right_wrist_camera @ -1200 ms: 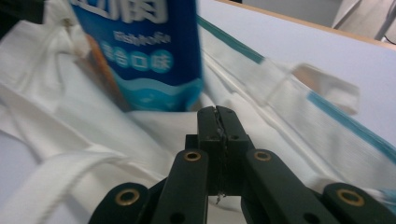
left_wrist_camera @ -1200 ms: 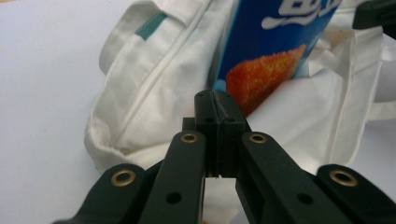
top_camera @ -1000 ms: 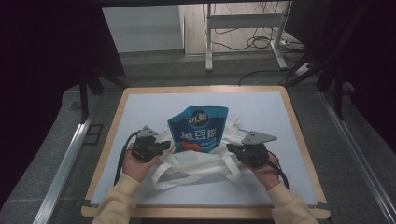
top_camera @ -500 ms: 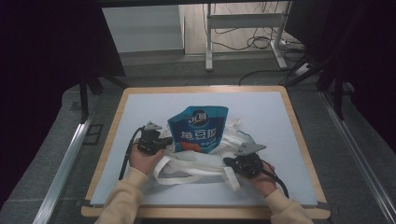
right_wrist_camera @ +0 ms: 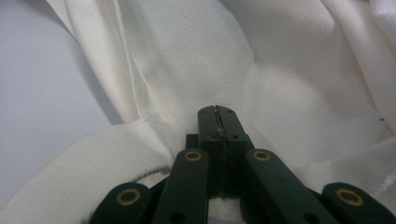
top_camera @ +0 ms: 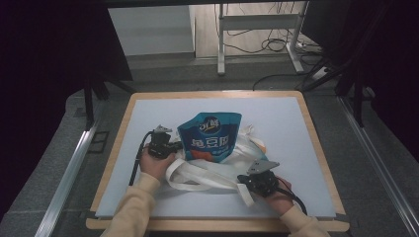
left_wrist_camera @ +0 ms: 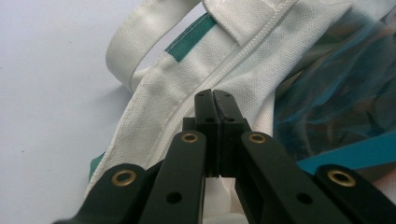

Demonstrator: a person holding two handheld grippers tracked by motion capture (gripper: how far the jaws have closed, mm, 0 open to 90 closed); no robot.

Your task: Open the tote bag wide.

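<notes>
A blue stand-up pouch (top_camera: 210,136) with white lettering rests on a white cloth tote bag (top_camera: 207,177) in the middle of the mat. My left gripper (top_camera: 174,148) is at the bag's left edge beside the pouch. In the left gripper view it (left_wrist_camera: 214,95) is shut over the bag's stitched hem (left_wrist_camera: 187,65), with the pouch (left_wrist_camera: 336,93) to its right. My right gripper (top_camera: 245,178) is at the bag's near right side. Seen from its own camera, it (right_wrist_camera: 217,112) is shut on a fold of white cloth (right_wrist_camera: 289,70).
A pale blue mat (top_camera: 281,118) covers a wood-framed table (top_camera: 316,143). The bag's loose handles (top_camera: 197,183) lie looped between my hands. Beyond the table's far edge are the floor, cables and a metal stand (top_camera: 257,34).
My right gripper has drawn back toward the table's near edge with the cloth in it. My left gripper has shifted slightly away and to the right, closer to the pouch.
</notes>
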